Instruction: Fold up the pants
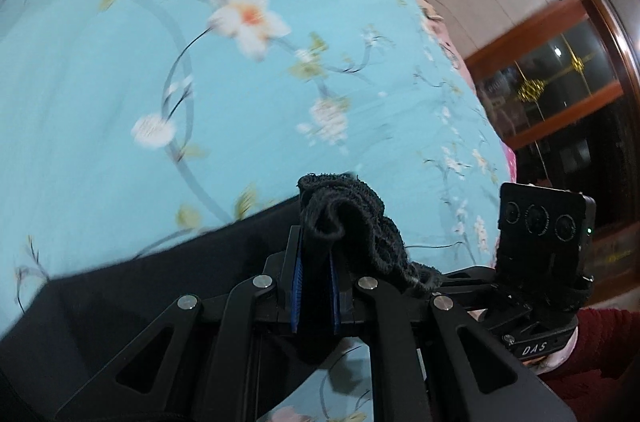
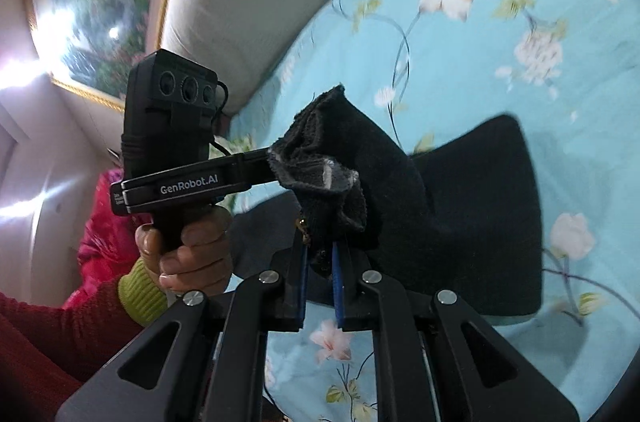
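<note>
The black pants (image 1: 132, 286) hang lifted above a light blue floral bed cover (image 1: 120, 62). My left gripper (image 1: 316, 262) is shut on a bunched edge of the pants, with the fuzzy hem sticking up past the fingers. My right gripper (image 2: 320, 254) is shut on another bunched edge of the pants (image 2: 460, 206), and the cloth drapes right and down over the bed. The left gripper (image 2: 276, 158) shows in the right wrist view, clamped on the same bunch just left of my right fingers. The right gripper's camera body (image 1: 544, 218) shows at the right of the left wrist view.
The blue floral bed cover (image 2: 480, 62) fills most of both views. A cream padded headboard (image 2: 248, 2) runs along the bed's far edge. A framed picture (image 2: 92, 2) hangs on the wall. A wooden cabinet with glass doors (image 1: 560, 74) stands beyond the bed.
</note>
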Tool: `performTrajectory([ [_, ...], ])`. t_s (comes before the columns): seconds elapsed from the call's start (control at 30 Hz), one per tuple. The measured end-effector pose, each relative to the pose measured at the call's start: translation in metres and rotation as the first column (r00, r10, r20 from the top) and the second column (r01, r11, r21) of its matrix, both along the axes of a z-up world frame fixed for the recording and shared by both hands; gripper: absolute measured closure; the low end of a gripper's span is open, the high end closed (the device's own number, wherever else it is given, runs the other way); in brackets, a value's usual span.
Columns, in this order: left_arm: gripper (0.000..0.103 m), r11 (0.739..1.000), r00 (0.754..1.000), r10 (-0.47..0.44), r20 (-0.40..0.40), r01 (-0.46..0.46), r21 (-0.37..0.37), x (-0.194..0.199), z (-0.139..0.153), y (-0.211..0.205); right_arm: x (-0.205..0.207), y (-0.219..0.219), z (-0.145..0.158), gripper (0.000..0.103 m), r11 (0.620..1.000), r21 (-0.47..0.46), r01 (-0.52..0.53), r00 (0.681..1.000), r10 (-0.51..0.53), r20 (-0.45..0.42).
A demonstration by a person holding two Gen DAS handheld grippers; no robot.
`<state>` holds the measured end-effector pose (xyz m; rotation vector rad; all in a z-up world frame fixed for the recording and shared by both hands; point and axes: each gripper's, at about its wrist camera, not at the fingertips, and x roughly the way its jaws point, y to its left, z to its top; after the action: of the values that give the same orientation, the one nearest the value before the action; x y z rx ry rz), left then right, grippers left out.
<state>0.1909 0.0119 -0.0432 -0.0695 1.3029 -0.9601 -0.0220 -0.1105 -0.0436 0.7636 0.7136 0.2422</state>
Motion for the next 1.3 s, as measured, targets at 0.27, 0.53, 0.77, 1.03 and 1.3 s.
performTrajectory([
  [0.27, 0.095, 0.995, 0.993, 0.098, -0.060, -0.097, 0.026, -0.001, -0.040, 0.035, 0.020, 0.021, -0.030, 0.092, 0.996, -0.068, -0.051, 0.993, 0.043, -0.107],
  [0.53, 0.096, 0.984, 0.984, 0.169, -0.065, -0.165, 0.065, -0.011, -0.052, 0.050, 0.033, 0.037, -0.038, 0.088, 0.982, -0.166, -0.086, 0.983, 0.056, -0.178],
  [0.77, 0.094, 0.971, 0.972, 0.226, -0.062, -0.220, 0.091, -0.018, -0.051, 0.061, 0.035, 0.040, -0.041, 0.072, 0.980, -0.162, -0.115, 0.976, 0.081, -0.204],
  [1.03, 0.070, 0.928, 0.931, 0.363, -0.035, -0.358, 0.107, -0.035, -0.036, 0.099, 0.039, 0.056, -0.031, 0.063, 0.966, -0.174, -0.189, 0.966, 0.152, -0.207],
  [1.3, 0.054, 0.816, 0.815, 0.576, -0.063, -0.569, 0.103, -0.069, -0.028, 0.168, 0.055, 0.079, -0.016, 0.063, 0.947, -0.166, -0.276, 0.953, 0.247, -0.177],
])
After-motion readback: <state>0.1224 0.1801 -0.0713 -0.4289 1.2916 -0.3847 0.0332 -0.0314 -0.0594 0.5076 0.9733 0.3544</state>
